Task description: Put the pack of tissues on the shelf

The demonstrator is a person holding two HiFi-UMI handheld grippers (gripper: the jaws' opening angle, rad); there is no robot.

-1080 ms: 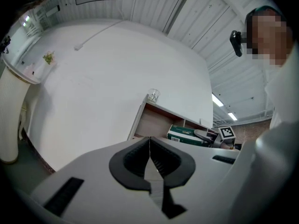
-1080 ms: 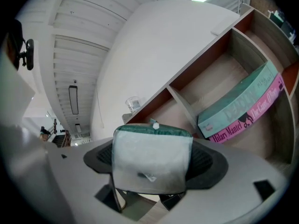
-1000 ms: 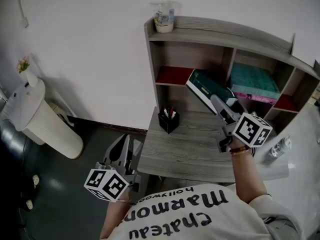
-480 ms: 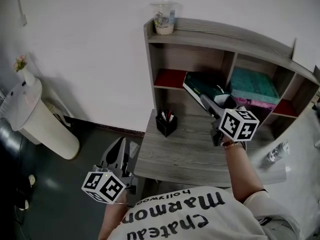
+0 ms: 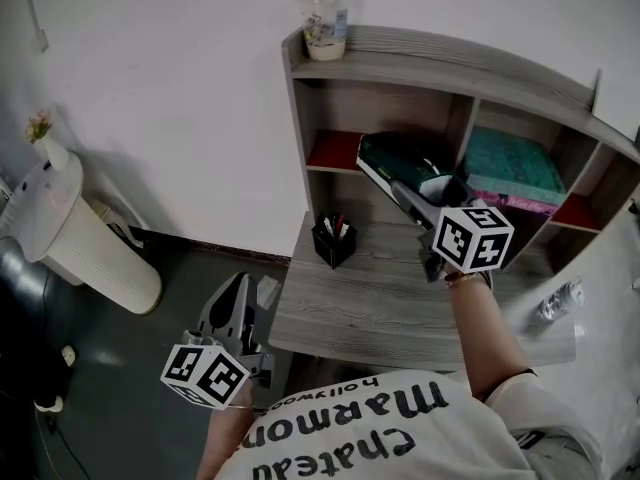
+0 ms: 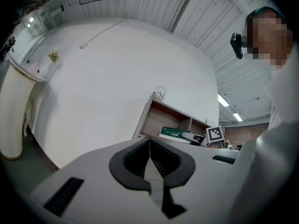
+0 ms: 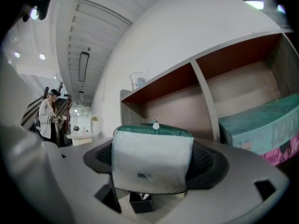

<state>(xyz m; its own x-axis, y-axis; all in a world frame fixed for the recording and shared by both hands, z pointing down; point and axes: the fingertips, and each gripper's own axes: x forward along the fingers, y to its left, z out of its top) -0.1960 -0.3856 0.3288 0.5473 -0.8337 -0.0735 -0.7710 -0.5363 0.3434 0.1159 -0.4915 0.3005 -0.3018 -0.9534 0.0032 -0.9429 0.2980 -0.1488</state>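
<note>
Shelf unit point(image 5: 450, 56) along back edge of desk point(image 5: 370, 313). Right gripper point(image 5: 410, 196) clamped on pack of tissues point(image 7: 152, 160); pack held up at front edge of shelf's left compartment. Left gripper point(image 6: 149, 146) jaws pressed together, empty, beyond desk's left edge. Pen pot point(image 5: 334, 240) near desk's back-left corner. Cup point(image 5: 326, 30) on shelf's top-left corner.

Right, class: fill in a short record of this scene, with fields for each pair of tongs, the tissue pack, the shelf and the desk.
right tongs: shut on the pack of tissues, raised at the shelf's left section
left tongs: shut, empty, low beside the desk
pack of tissues: green and white, not yet released
shelf: cup on top, teal box in the right section
desk: pen holder
</note>
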